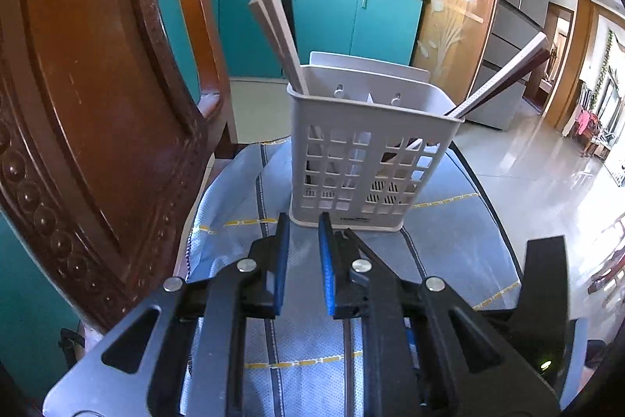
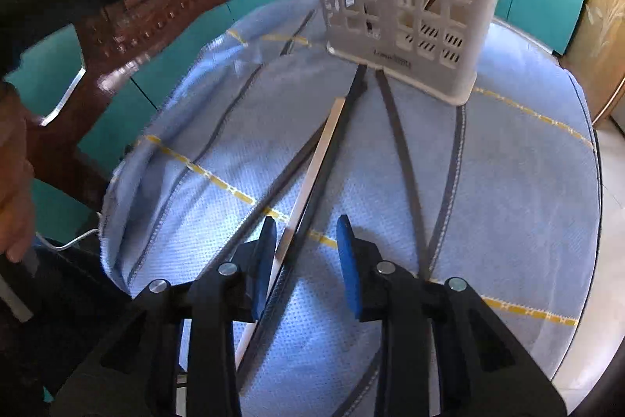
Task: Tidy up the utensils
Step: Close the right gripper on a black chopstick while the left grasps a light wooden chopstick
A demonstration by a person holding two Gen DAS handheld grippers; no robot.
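**Chopsticks on the cloth, caddy half filled**

Here a wooden chair [image 1: 97, 96] fills the left wrist view's left side, its carved back rising beside a round counter [image 2: 586, 358] covered by a pale blue cloth [image 2: 527, 182] with grey stripes and yellow dashed lines. Toward the far side of the cloth stands a white lattice caddy [image 1: 367, 163], upright. Two pale chopsticks [image 1: 279, 42] lean out of its left compartment; a dark pair [image 1: 504, 77] leans out to the right.

In front of the caddy, loose chopsticks lie flat on the cloth: a white one [image 2: 312, 178] beside a dark one [image 2: 332, 159], and another dark one [image 2: 402, 159] angled off to the right, their far tips near the caddy's base.

The left tool [image 1: 304, 260] hovers just short of the caddy, blue pads a narrow gap apart, gripping nothing. The right tool [image 2: 306, 260] is low over the cloth, jaws parted wider, straddling the white and dark chopsticks without clamping them.
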